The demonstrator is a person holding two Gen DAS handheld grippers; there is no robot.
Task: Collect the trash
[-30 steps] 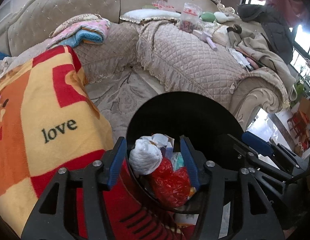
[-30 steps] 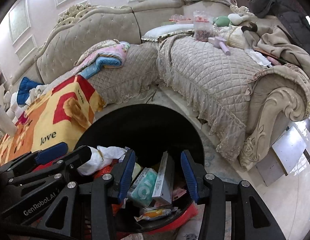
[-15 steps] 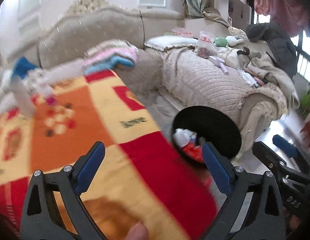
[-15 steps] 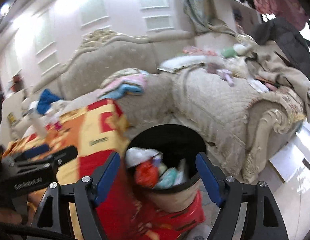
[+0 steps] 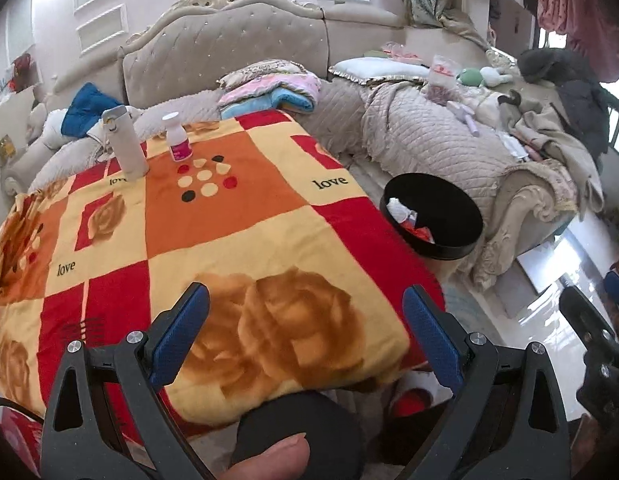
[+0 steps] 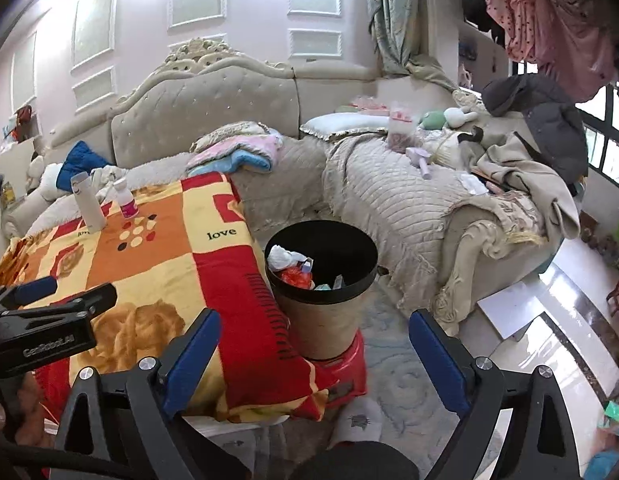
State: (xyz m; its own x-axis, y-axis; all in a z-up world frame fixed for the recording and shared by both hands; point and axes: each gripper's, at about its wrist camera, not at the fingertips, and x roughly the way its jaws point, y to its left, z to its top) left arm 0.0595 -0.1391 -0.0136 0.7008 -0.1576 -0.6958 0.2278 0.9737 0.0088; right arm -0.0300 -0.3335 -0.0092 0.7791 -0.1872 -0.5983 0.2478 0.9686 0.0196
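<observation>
Item 1: bin (image 6: 321, 268). Black-rimmed, tan body, on the floor just beside the blanket-covered bench (image 5: 229, 248), sofa (image 6: 409, 208) behind it. Holds the collected trash (image 6: 293, 264): white crumpled tissue, red wrapper, bits of packaging, all inside the rim.

Item 2: left gripper (image 5: 305, 344). Fingers (image 5: 177, 336) released, spread wide, nothing btw them. Hangs over the near edge of the bench, tilted down.

Item 3: right gripper (image 6: 313, 360). Jaws opening, nothing btw them. Aimed toward the bin and the bench corner, apart from both.

Item 4: bench top. Red/orange/yellow "love" blanket. At the far end: tall grey bottle (image 5: 127, 144) upright, small white bottle w/ pink label (image 5: 176, 140) just beside it, also upright. No loose wrappers or tissue seen on the blanket from either view.

Step in hand (judged): drop-off looks done, both grippers empty; now scanning for more trash.

Next move (judged): pick a target. The two bottles are the only candidates on the bench; can't tell if they count as trash. If so, reach across to the far end, approach level, close on the body w/o tipping. Otherwise check the floor near the bin.
</observation>
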